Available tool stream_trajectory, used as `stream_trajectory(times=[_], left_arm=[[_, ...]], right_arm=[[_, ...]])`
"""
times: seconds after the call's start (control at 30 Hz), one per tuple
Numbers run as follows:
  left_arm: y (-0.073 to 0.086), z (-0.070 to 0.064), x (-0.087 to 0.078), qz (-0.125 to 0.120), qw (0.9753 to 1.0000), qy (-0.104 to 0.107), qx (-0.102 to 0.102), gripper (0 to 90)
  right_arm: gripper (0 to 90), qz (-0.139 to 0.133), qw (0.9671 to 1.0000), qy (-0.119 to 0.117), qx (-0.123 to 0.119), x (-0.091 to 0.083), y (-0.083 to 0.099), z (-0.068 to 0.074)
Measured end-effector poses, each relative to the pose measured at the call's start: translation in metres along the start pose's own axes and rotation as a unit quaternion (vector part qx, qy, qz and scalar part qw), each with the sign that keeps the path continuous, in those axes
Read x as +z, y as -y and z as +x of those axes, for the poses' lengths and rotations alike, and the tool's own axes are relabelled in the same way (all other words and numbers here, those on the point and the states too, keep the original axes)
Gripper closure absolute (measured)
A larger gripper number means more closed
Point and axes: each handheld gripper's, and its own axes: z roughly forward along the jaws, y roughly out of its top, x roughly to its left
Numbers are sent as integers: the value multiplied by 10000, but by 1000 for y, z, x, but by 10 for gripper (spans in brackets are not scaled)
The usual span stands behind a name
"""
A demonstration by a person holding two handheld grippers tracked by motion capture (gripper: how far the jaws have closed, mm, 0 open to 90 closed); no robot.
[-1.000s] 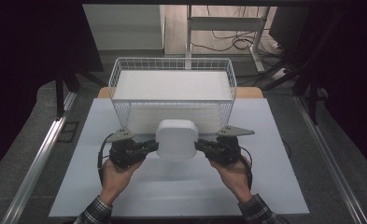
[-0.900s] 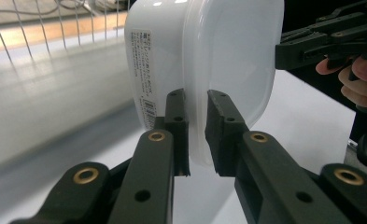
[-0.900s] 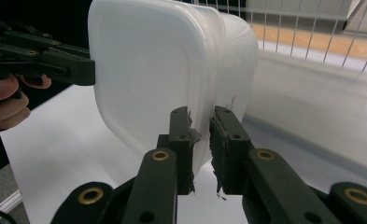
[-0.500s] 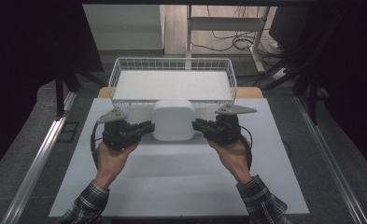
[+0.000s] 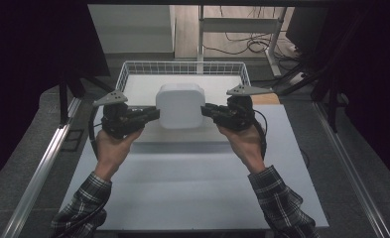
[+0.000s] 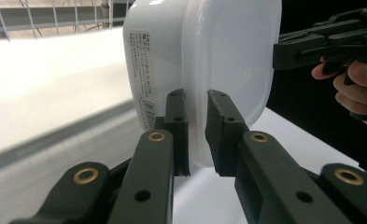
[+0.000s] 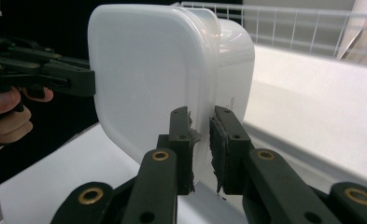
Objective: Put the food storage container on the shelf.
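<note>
At the left of the high view, the left hand-held gripper [image 5: 152, 114] is clamped on the left rim of a white lidded plastic container [image 5: 180, 105]; its own view shows the jaws pinching the lip where lid meets body, beside a printed label [image 6: 143, 77]. At the centre, the container is held clear of the white table [image 5: 192, 188], lid facing the person, at the near wall of the white wire basket [image 5: 182, 68]. At the right, the right hand-held gripper [image 5: 206, 110] is likewise clenched on the opposite rim, its jaws nipped tight on the lip. Judgement: the step in hand is the two-handed carry toward the basket. The next move calls for both grips to travel forward together at equal height, clear the wire rim, lower the container level onto the basket floor, then let go evenly; uneven release risks tilting it.
</note>
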Motion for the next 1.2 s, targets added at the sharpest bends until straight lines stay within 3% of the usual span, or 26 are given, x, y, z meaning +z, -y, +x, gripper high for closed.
stream_trajectory(times=[0.3, 0.73, 0.87, 1.2], left_arm=[[-31, 17, 7, 51, 10000, -49, -64, 796], [-38, 27, 26, 196, 9994, -176, -234, 749], [-40, 27, 30, 243, 9993, -180, -208, 721], [-46, 34, 40, 226, 9989, -182, -367, 666]], right_arm=[[781, -18, 9999, 119, 95, 12, -32, -11], [762, 264, 9988, 180, 369, 28, -39, -29], [717, 265, 9983, 248, 458, 32, -40, -32], [680, 258, 9977, 288, 552, 38, -43, -37]])
